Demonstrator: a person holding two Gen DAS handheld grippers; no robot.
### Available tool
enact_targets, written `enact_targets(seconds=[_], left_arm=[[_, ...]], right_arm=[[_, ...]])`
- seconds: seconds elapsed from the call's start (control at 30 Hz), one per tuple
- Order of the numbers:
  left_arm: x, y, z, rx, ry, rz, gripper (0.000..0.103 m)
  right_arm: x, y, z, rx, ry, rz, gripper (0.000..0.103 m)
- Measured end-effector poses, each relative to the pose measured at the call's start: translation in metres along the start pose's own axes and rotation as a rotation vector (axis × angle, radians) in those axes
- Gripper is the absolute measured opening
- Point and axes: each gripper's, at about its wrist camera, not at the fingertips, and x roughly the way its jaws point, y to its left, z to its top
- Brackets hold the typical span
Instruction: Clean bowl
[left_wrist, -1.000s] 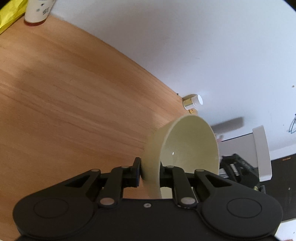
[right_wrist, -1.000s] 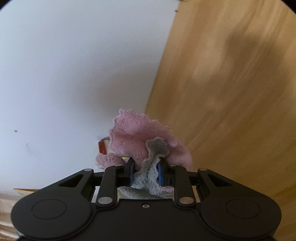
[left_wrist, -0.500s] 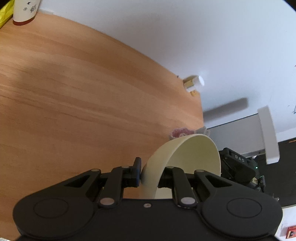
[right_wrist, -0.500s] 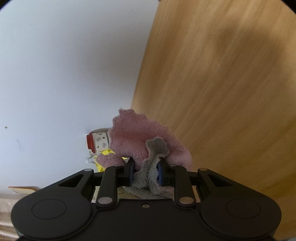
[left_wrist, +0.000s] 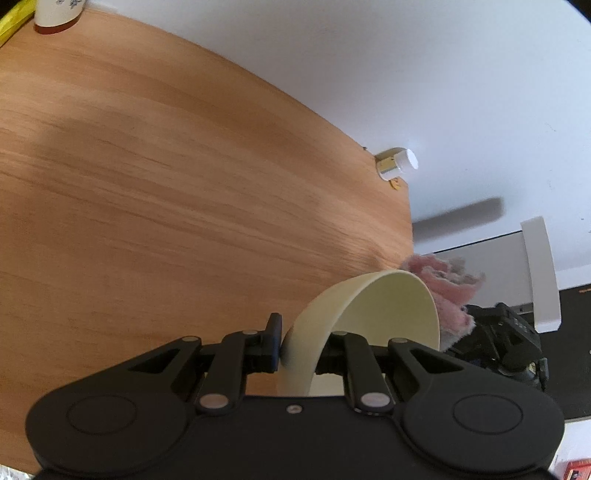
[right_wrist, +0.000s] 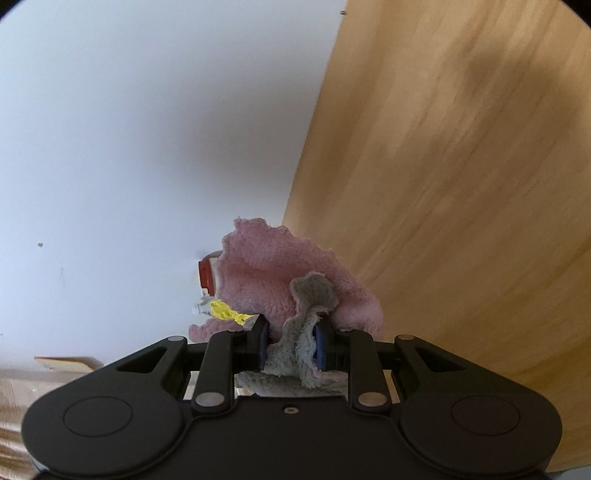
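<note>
My left gripper (left_wrist: 301, 341) is shut on the rim of a pale cream bowl (left_wrist: 388, 306), held tilted on its side above the wooden table (left_wrist: 166, 177), its hollow facing right. Just past the bowl's far rim, in the left wrist view, shows the pink cloth (left_wrist: 448, 291) with the other black gripper behind it. In the right wrist view my right gripper (right_wrist: 290, 345) is shut on that pink and grey cloth (right_wrist: 280, 269), which bunches up between and above the fingers. The bowl is out of sight in the right wrist view.
A white cup with a red base (left_wrist: 55, 14) and something yellow (left_wrist: 11, 26) stand at the table's far left corner. A small white-capped bottle (left_wrist: 397, 166) lies at the far right corner by the white wall. A white shelf edge (left_wrist: 541, 273) and a dark floor lie beyond the table.
The bowl has tipped lower and further onto its side in the left gripper. The cloth in the right gripper has come up beside the bowl's far rim, and the right view has swung across the table.
</note>
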Motion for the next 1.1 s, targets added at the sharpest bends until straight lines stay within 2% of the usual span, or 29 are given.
enact_targets(seconds=[0.27,0.63,0.77,0.9,1.1], left_arm=[[0.004,-0.001,0.001,0.000,0.013,0.001,0.014],[0.011,-0.004,0.002,0.040,0.034,0.036,0.015],[0.011,-0.006,0.003,0.052,0.028,0.030,0.015],[0.012,-0.009,0.003,0.076,0.015,0.044,0.015],[0.015,-0.016,0.001,0.140,0.010,0.068,0.016]], right_arm=[[0.009,-0.012,0.011,0.026,0.012,-0.021,0.027],[0.014,-0.022,0.021,0.064,0.154,-0.111,0.027],[0.033,-0.027,0.026,0.046,0.183,-0.124,0.027],[0.055,-0.022,0.029,-0.010,0.196,-0.104,0.027],[0.072,0.013,0.037,-0.185,0.243,-0.132,0.027]])
